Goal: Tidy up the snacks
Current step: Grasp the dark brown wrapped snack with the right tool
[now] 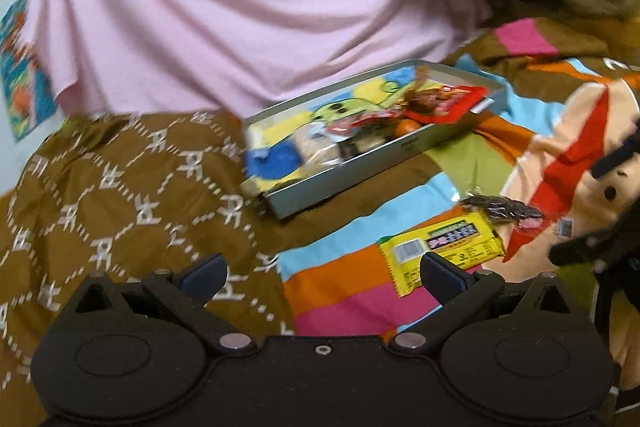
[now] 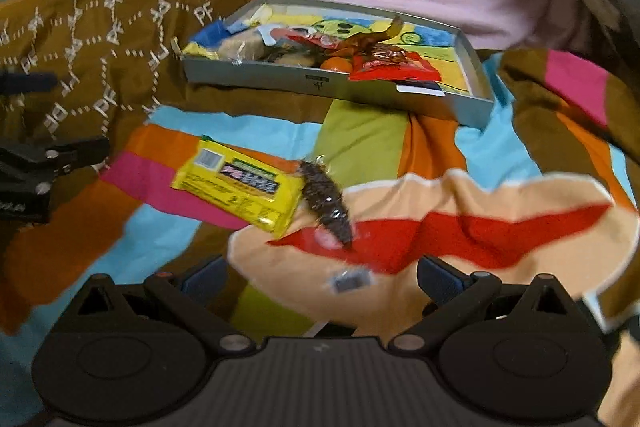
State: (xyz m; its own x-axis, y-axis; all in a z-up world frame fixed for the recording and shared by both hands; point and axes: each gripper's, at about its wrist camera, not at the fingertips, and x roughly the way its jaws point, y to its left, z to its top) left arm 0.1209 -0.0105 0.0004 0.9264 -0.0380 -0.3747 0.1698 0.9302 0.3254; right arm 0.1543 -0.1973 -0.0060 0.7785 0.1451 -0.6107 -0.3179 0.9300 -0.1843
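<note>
A grey tin tray [image 1: 340,183] [image 2: 280,77] with a cartoon-printed bottom lies on the colourful bedspread and holds several snacks, among them a red packet [image 1: 444,103] [image 2: 394,67] and an orange sweet [image 2: 336,65]. A yellow snack bar [image 1: 440,251] [image 2: 240,189] lies on the bedspread in front of the tray. A dark shiny wrapper [image 1: 502,209] [image 2: 326,205] lies touching the bar's right end. My left gripper [image 1: 324,275] is open, with its right finger over the yellow bar's near edge. My right gripper [image 2: 322,277] is open just short of the dark wrapper.
A person in a pink top [image 1: 224,7] and brown patterned cloth [image 1: 120,195] sits behind and to the left of the tray. The striped bedspread [image 2: 500,219] is rumpled. The other gripper shows at each view's edge [image 1: 600,227] [image 2: 36,167].
</note>
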